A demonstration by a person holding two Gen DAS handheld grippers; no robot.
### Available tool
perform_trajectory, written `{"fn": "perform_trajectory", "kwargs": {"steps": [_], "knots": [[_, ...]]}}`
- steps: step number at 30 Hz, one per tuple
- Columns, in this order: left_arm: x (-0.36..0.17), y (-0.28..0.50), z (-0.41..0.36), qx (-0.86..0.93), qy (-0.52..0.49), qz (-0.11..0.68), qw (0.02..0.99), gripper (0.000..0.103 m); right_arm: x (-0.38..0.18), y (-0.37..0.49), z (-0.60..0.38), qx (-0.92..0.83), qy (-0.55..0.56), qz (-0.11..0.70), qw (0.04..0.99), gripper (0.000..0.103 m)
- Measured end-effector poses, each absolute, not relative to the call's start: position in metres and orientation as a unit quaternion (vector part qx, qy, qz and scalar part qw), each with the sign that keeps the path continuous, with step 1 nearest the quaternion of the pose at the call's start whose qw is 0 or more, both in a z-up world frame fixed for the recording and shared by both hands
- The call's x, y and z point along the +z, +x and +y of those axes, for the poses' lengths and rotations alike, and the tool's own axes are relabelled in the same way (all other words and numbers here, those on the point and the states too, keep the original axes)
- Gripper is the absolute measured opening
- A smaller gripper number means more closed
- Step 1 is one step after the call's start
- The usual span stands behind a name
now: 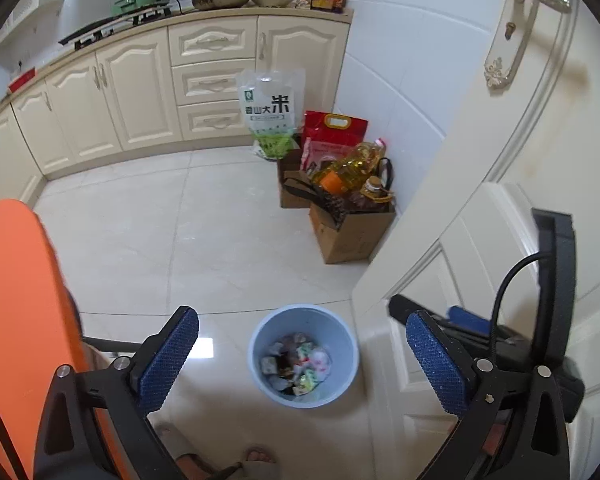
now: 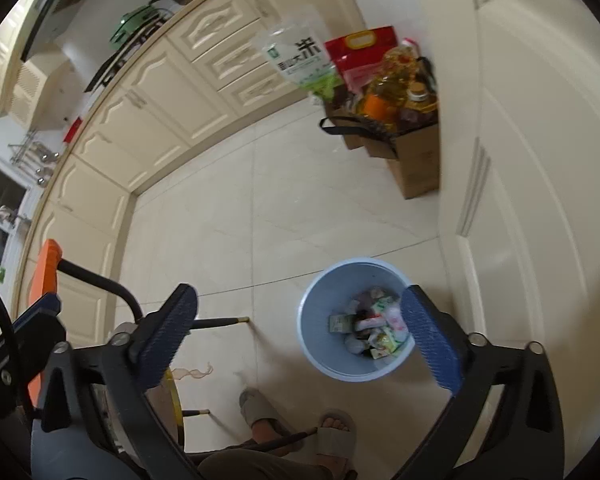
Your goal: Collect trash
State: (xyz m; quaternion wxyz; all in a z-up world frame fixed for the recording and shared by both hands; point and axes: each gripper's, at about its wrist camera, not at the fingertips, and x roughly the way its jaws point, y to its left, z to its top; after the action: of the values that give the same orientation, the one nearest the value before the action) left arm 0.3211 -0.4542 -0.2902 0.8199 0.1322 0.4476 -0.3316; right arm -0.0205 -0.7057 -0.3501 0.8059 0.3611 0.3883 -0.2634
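Observation:
A pale blue trash bin [image 1: 256, 350] stands on the tiled floor, holding several crumpled wrappers and small cartons [image 1: 296, 364]. My left gripper [image 1: 302, 344] hovers above it, open, nothing between its blue pads. The right wrist view shows the same bin [image 2: 314, 338] with its trash [image 2: 374, 326] below my right gripper [image 2: 298, 322], also open and empty; its right pad overlaps the bin's rim. The other gripper shows at the right edge of the left wrist view.
A cream door [image 1: 500, 200] stands close on the right. Cardboard boxes [image 1: 350, 232] with oil bottles and rice bags [image 1: 272, 114] sit in the corner. Kitchen cabinets [image 1: 140, 92] line the back. An orange chair [image 1: 16, 300] is at left; a person's sandalled feet [image 2: 332, 436] are near the bin.

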Motion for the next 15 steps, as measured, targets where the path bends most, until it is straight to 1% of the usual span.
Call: {"fn": "perform_trajectory", "kwargs": {"steps": [4,8,15], "knots": [[-0.286,0.304,-0.447,-0.323,0.134,0.433,0.83,0.102,-0.335,-0.025,-0.695,-0.285,0.346,0.39,0.804,0.103],[-0.266,0.282,-0.422,-0.322,0.123,0.409,0.845,0.102,-0.307,-0.031,-0.681,-0.293,0.336,0.379,0.811,0.103],[-0.213,0.23,-0.356,-0.307,0.101,0.341,0.883,0.102,-0.226,-0.039,-0.622,-0.287,0.287,0.333,0.851,0.103]]}}
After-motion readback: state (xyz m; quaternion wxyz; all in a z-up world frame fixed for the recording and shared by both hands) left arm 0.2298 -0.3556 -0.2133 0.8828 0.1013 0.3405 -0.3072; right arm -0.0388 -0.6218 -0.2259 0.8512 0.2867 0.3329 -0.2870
